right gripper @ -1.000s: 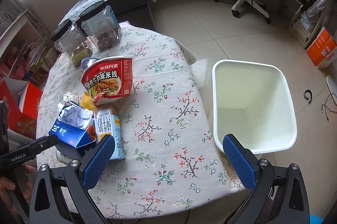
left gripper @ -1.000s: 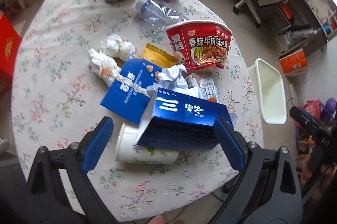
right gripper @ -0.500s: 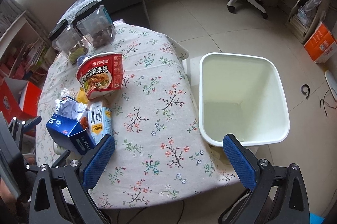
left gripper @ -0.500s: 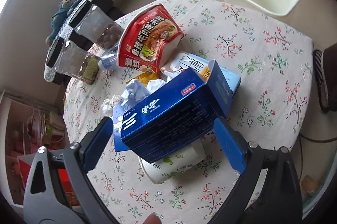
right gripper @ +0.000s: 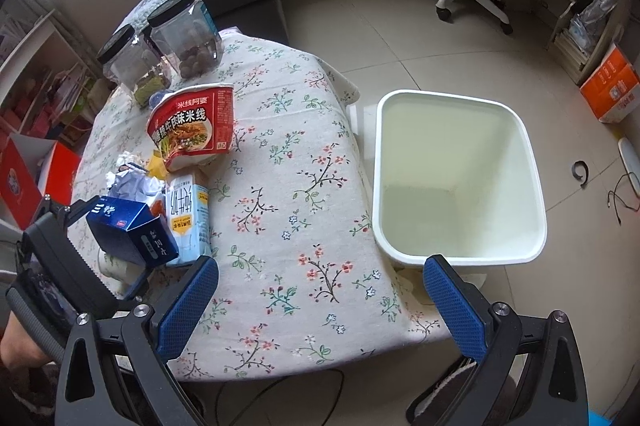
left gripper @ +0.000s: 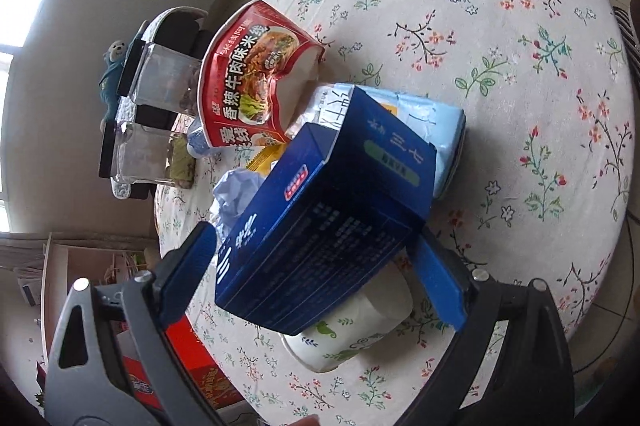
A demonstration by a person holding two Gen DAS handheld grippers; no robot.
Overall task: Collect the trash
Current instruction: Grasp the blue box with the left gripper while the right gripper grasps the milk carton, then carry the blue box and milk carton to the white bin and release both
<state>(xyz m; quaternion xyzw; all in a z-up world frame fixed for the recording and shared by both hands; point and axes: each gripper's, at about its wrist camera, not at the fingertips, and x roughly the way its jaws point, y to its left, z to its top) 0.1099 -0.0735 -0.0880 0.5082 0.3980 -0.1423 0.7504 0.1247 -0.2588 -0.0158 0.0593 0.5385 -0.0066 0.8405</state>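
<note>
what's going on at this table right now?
A person with a handheld gripper in each hand is clearing trash off a floral-cloth table. The left gripper straddles a dark blue carton that lies on a paper cup; its jaws have just been closing around it, but a firm pinch isn't clear. The right gripper hangs open and empty near the white bin, which looks empty. A red noodle bowl and milk carton remain.

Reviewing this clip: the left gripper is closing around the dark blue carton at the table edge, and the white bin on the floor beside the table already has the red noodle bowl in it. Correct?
Not quite. The white bin is empty in the right wrist view; the red noodle bowl lies on the table among the other trash. The rest holds: the left gripper has just been closing, with the dark blue carton between its jaws.
</note>
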